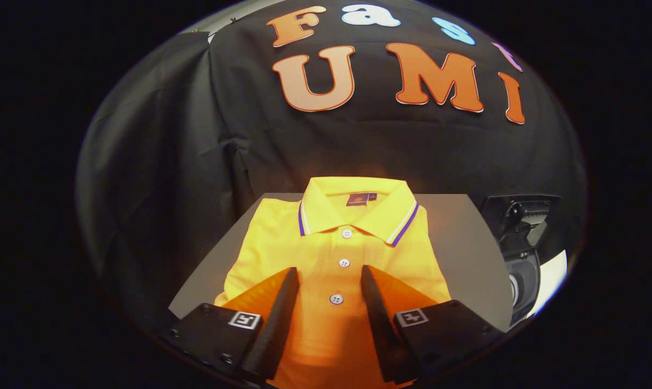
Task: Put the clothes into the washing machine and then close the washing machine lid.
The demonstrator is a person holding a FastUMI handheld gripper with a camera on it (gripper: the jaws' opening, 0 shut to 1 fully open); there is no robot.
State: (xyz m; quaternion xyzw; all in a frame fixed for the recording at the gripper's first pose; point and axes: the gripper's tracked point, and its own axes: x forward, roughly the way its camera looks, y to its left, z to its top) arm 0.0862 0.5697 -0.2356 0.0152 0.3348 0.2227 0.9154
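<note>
The hand-held gripper (328,273) is held apart above the folded yellow cotton polo shirt (337,254) on the grey counter (461,243); several layers should be pinched together

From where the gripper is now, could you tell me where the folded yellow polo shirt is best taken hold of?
Probably the button placket of the yellow polo shirt, from above. It lies folded flat on the grey table, so pinching a fold there seems easiest. The gripper is open, straddling the lowest visible button.
</note>
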